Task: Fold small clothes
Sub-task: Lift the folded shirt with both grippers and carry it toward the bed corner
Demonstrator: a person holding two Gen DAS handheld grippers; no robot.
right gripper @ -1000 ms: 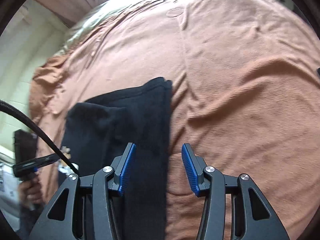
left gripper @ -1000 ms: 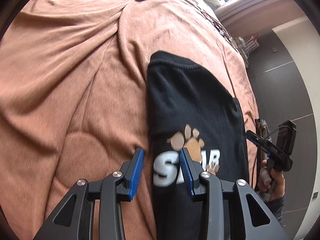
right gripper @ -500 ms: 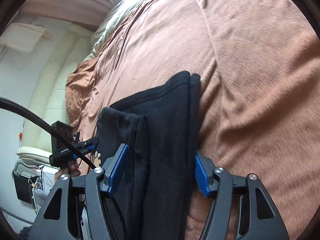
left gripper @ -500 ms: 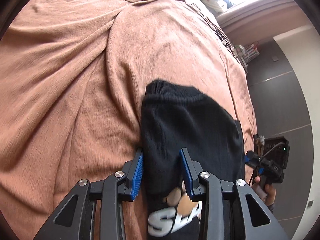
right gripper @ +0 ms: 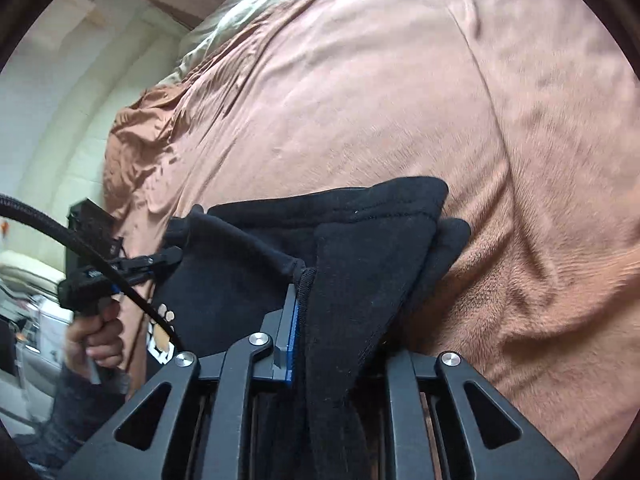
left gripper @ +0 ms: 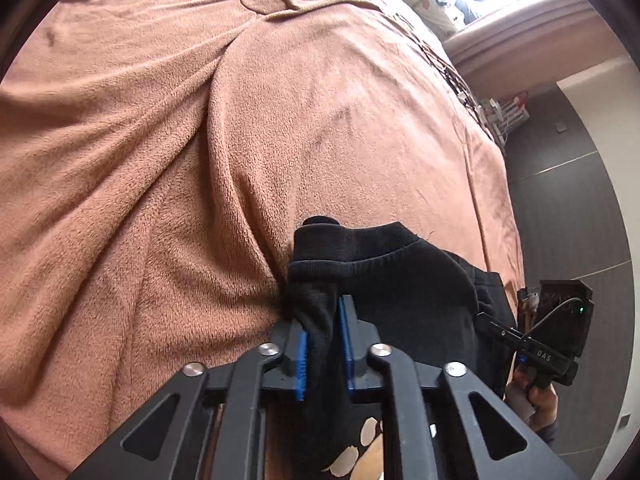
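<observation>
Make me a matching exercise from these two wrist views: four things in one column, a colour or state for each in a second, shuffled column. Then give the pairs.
Things
1. left gripper
2. black garment
3. blanket
4. paw print

Colour or state
A. brown, wrinkled, spread under everything
B. tan, printed on the dark cloth
C. shut on a bunched fold, its jaws having just closed
D. lying on the bed, pinched at two corners

Pairs: 1-C, 2-D, 3-A, 4-B. The right gripper has also just closed on the garment.
</observation>
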